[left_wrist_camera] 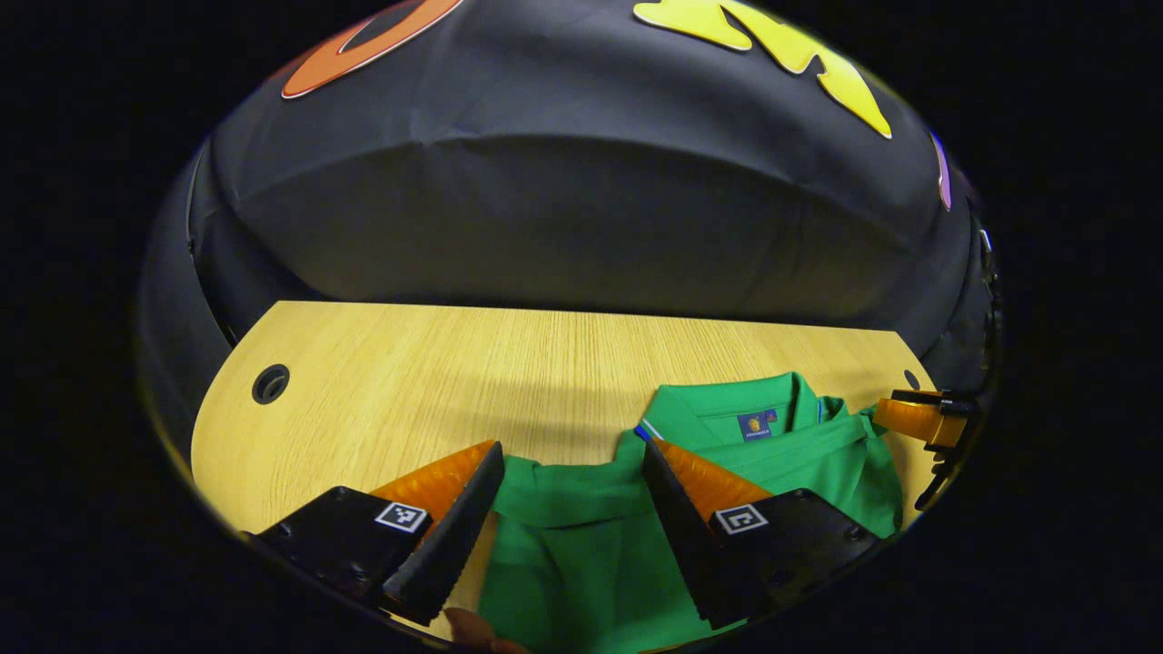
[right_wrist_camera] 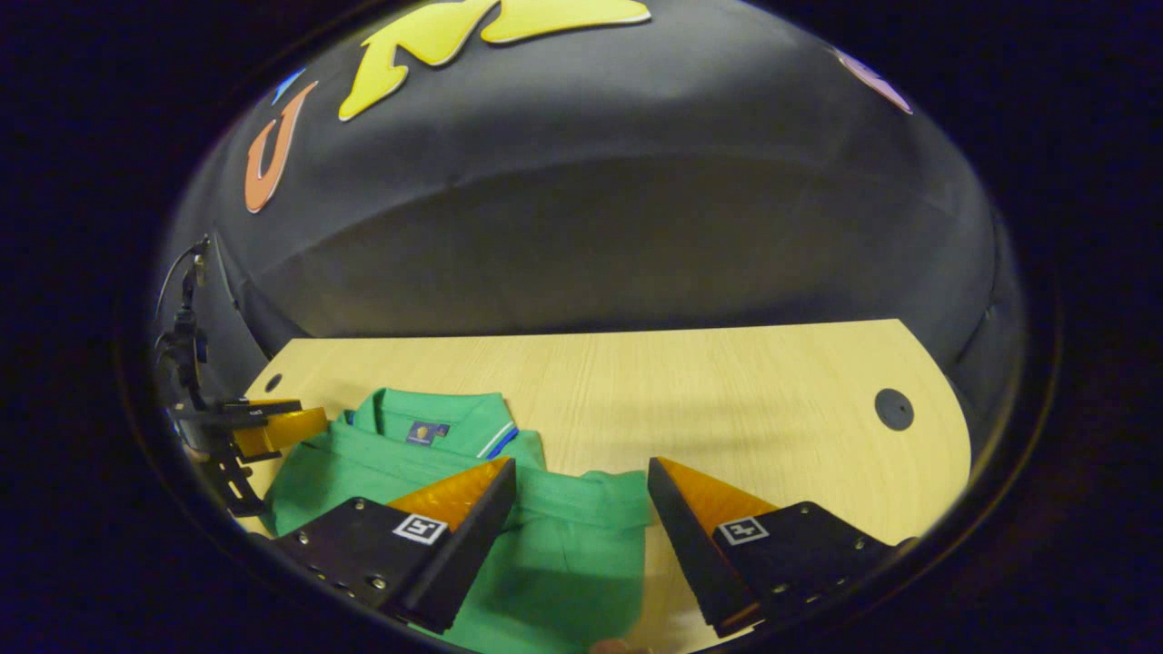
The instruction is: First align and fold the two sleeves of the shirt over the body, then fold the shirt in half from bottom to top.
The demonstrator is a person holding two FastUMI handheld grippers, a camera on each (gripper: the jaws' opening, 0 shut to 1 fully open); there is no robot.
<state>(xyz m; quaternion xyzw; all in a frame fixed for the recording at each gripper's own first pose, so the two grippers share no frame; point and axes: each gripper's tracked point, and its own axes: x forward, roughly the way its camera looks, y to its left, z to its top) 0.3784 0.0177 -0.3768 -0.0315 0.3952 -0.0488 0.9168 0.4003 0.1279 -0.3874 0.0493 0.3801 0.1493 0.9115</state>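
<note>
A green polo shirt (left_wrist_camera: 581, 554) lies on the wooden table (left_wrist_camera: 409, 381), collar (left_wrist_camera: 754, 422) toward the back wall. My left gripper (left_wrist_camera: 572, 445) is open, and the outspread sleeve (left_wrist_camera: 563, 490) lies between and below its fingers. In the right gripper view the shirt (right_wrist_camera: 554, 554) lies at the lower left with its collar (right_wrist_camera: 422, 427) at the far side. My right gripper (right_wrist_camera: 582, 461) is open above the other sleeve (right_wrist_camera: 595, 504). Each gripper also appears from the side in the other's view, the right gripper (left_wrist_camera: 918, 420) and the left gripper (right_wrist_camera: 273, 427), both beside the collar.
The table (right_wrist_camera: 727, 400) has a round cable hole near each back corner (left_wrist_camera: 270, 383) (right_wrist_camera: 894, 409). The black cloth wall rises right behind the table's far edge. Cables and a bracket (right_wrist_camera: 186, 345) hang at the left of the right gripper view.
</note>
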